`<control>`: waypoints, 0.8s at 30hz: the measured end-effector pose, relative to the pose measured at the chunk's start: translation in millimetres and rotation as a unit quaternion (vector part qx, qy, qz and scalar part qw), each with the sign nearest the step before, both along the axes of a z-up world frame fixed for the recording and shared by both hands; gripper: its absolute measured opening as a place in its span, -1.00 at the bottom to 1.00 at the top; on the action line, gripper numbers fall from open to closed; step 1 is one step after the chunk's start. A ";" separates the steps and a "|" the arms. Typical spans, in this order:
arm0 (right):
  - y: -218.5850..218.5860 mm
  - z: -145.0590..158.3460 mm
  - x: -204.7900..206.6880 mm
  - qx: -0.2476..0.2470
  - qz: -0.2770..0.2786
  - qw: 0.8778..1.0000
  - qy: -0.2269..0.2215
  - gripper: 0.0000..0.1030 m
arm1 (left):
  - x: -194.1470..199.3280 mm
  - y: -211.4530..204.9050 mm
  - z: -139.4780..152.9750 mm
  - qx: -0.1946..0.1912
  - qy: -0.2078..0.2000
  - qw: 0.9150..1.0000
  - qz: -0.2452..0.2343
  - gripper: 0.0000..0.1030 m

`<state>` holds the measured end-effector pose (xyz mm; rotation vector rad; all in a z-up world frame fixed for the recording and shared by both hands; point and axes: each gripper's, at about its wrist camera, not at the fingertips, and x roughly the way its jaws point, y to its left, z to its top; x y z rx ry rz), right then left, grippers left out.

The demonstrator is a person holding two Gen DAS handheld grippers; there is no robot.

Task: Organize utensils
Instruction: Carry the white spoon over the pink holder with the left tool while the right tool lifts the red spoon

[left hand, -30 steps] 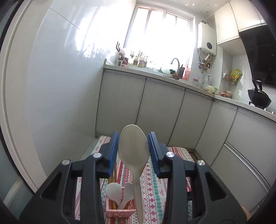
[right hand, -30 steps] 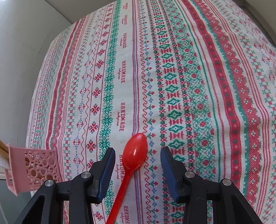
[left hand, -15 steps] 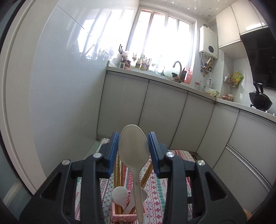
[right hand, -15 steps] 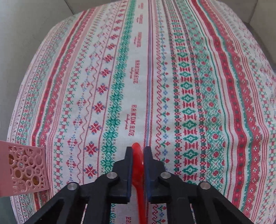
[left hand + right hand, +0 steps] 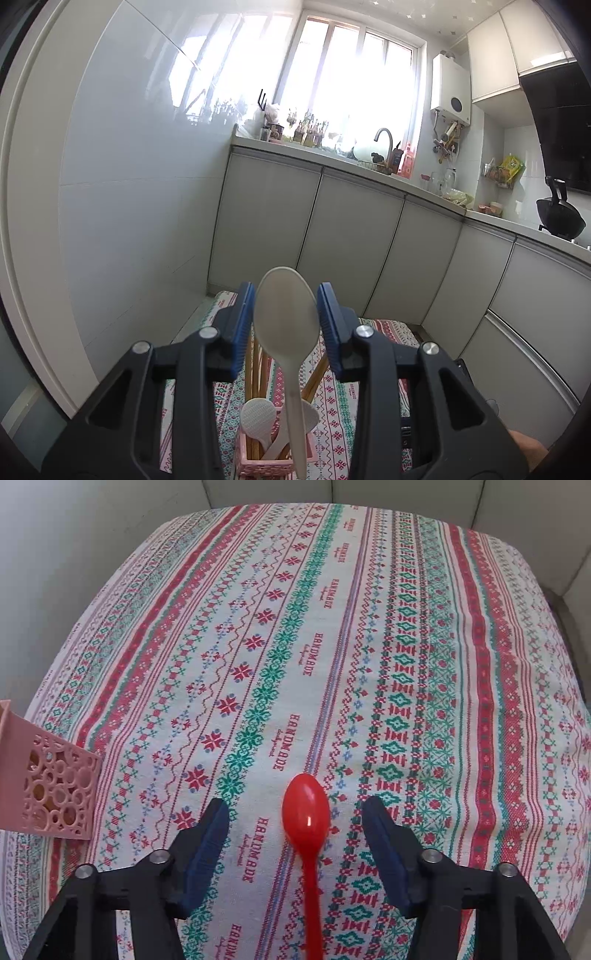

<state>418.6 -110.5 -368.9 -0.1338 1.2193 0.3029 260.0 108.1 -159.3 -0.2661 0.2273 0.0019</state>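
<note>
Right gripper (image 5: 293,843) points steeply down at the cloth-covered surface (image 5: 406,627). The glossy red plastic spoon (image 5: 306,818) lies flat on the cloth directly between the jaws, bowl at their tips, handle running back toward the camera, so its long axis lies along the gripper's pointing line. Jaws are opening, with a clear gap to the spoon on both sides; nothing gripped. The pink perforated plastic utensil holder (image 5: 55,786) stands well off to the left of this gripper. Left gripper (image 5: 286,317) is clamped on the bowl of a beige plastic serving spoon (image 5: 286,310), handle hanging over the holder. Judgement: the right gripper is nearer the red spoon; a re-grasp needs only closing.
</note>
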 end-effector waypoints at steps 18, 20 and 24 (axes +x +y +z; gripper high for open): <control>-11.4 59.3 -7.4 0.064 -0.028 0.993 -0.095 -0.45 | 6.0 2.2 -9.4 0.002 -0.002 1.000 0.003 -0.28; -10.6 81.1 -12.9 0.098 -0.032 0.986 -0.130 -0.45 | 6.0 2.3 -11.6 0.003 -0.006 1.000 0.005 -0.28; -11.1 120.1 -29.1 0.160 -0.045 0.966 -0.198 -0.45 | 3.0 -1.6 -17.6 0.014 -0.024 1.000 0.012 -0.28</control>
